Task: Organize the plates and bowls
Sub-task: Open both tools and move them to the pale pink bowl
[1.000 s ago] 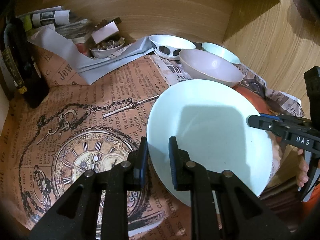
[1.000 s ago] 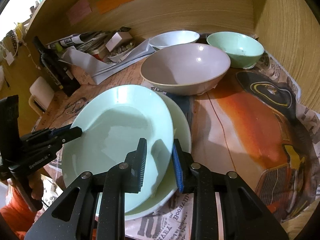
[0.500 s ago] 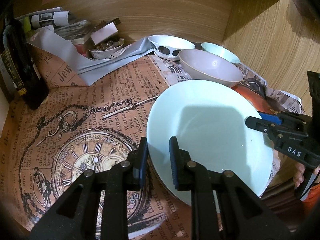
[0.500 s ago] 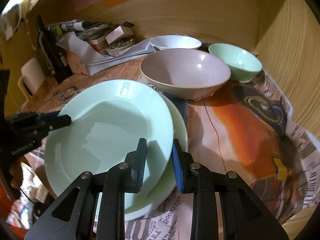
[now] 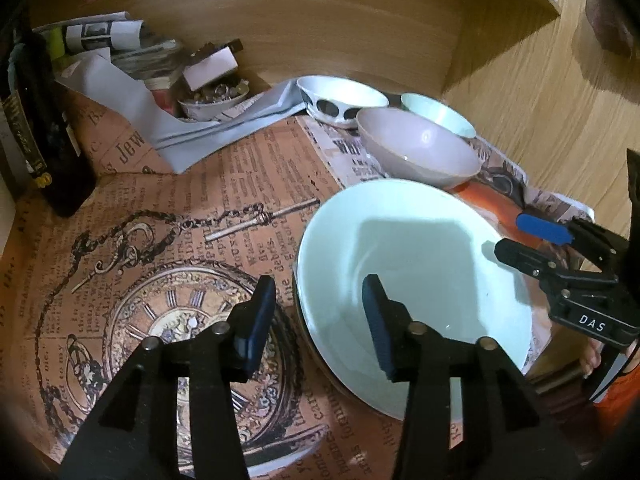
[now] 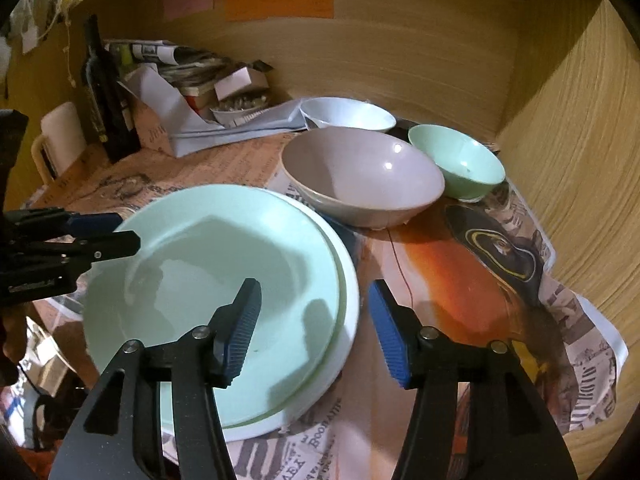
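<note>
- Now both tongs are standing spread: the left tongs [image 5: 316, 320] and the right tongs [image 6: 314, 320] have just been opening, and the rim of the top plate [image 5: 412, 264] is lying between each pair without being pressed.
- Earlier both were pinching this rim, so the plate is being released.
- It is resting on the plate stack [image 6: 344, 304] on the table [image 5: 160, 208], a little off centre.
- The pink bowl [image 6: 360, 172], green bowl [image 6: 460, 164] and white bowl [image 6: 348, 114] are waiting behind, probably the next things to sort.
</note>
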### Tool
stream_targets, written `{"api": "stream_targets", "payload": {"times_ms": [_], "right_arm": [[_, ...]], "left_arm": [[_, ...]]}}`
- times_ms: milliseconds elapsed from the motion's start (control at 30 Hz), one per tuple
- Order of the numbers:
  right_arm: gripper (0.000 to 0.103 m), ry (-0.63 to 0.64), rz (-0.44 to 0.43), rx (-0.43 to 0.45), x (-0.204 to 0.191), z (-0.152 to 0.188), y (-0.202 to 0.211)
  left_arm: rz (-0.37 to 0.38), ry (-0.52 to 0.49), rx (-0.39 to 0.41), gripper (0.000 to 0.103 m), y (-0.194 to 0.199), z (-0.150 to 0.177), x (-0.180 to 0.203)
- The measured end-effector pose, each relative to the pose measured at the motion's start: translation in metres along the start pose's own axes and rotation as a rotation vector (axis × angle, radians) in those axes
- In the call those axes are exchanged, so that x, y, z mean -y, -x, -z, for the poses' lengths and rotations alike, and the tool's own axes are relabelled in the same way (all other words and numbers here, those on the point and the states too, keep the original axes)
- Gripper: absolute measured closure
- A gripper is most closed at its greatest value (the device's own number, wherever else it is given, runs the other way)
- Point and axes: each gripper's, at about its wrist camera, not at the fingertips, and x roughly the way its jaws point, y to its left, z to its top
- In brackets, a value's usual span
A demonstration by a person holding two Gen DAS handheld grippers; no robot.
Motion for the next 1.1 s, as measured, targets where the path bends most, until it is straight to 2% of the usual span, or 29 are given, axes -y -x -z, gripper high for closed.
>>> {"api": "stream_targets", "payload": {"times_ms": [133,200,267,433,600,700,833,967,1100], "right_arm": [[0.051,-0.040,-0.023,0.015,0.006,-0.003,0.004],[0.051,-0.065,-0.040,0.031,0.010,-0.007,0.007],[0.051,-0.089,-0.051,0.049,0.013,-0.011,0.011],[0.051,-0.115,-0.043,0.117,0.022,-0.023,0.025],[0.051,-0.147,-0.043,0.200,0.038,-0.038,0.038],[0.050,-0.168,-0.042,0.233,0.049,-0.047,0.039],[0.049,-0.191,-0.039,0.241,0.060,-0.054,0.031],[0.048,-0.216,-0.038,0.217,0.069,-0.058,0.014],[0.048,-0.231,-0.040,0.173,0.077,-0.060,-0.009]], "left_arm": [[-0.005,-0.021,0.044,0.056,0.014,-0.006,0.002],[-0.015,-0.040,0.076,0.049,0.022,-0.010,0.004],[-0.028,-0.062,0.110,0.045,0.029,-0.015,0.007],[-0.034,-0.085,0.166,0.042,0.043,-0.034,0.010],[-0.049,-0.085,0.216,0.019,0.048,-0.057,0.016],[-0.058,-0.094,0.239,0.013,0.043,-0.072,0.021],[-0.046,-0.090,0.229,0.013,0.028,-0.092,0.023],[-0.015,-0.063,0.162,0.013,-0.003,-0.110,0.016],[-0.016,-0.062,0.118,0.013,-0.031,-0.122,0.014]]}}
